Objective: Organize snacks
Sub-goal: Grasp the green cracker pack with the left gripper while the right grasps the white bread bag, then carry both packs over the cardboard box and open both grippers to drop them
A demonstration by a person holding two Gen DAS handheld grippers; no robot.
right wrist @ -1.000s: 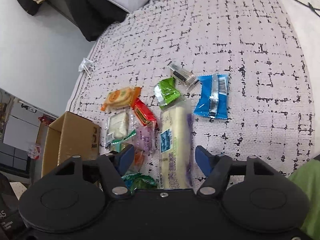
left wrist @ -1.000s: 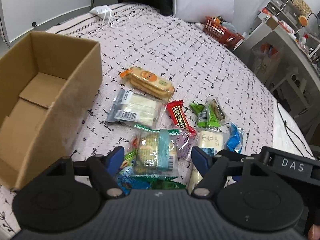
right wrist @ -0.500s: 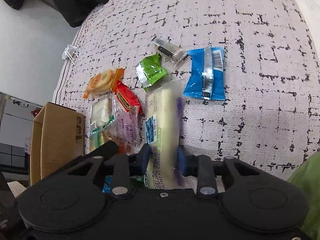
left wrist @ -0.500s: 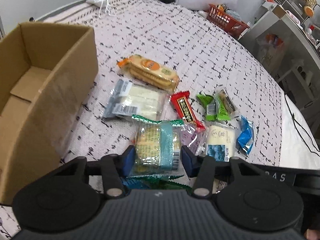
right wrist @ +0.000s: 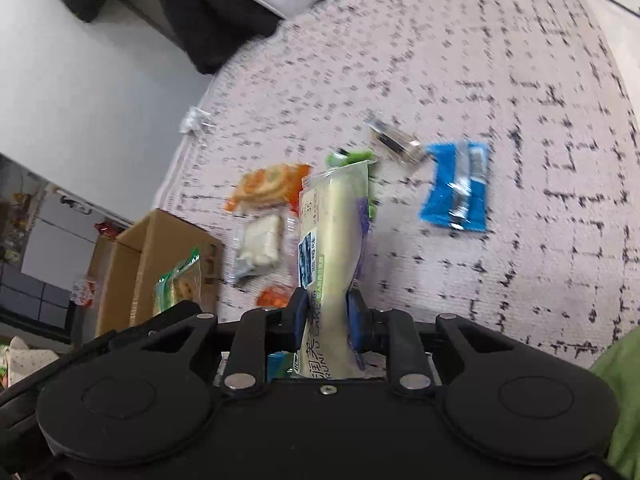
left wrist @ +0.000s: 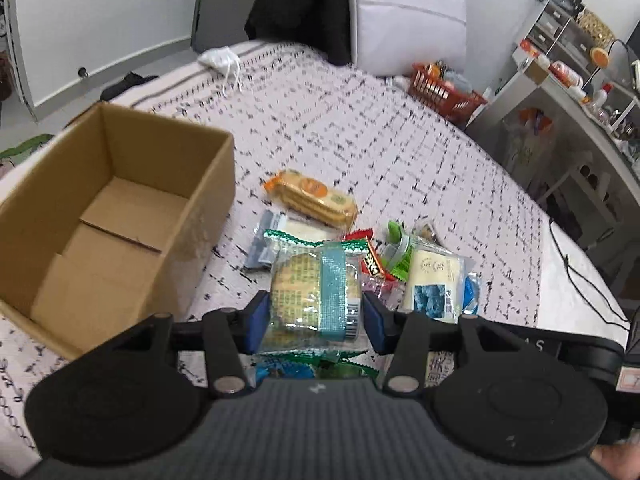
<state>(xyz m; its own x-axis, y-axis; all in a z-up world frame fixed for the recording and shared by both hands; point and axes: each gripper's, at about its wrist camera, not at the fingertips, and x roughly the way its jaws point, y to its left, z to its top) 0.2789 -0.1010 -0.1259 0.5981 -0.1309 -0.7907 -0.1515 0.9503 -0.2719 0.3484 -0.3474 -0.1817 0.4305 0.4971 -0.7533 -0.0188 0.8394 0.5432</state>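
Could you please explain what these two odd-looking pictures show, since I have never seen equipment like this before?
A person holds a two-finger gripper in each hand, and each carries a wide-angle camera looking along its fingers, hence the curved pictures.

In the left hand's view, the left gripper is shut on a clear cracker packet. An open cardboard box, with nothing visible inside, stands on the patterned bedspread beside a heap of snacks, including an orange biscuit pack.

In the right hand's view, the right gripper is shut on a long pale cake packet. A blue wrapper lies apart on the bedspread.

Both jaws have just been closing.
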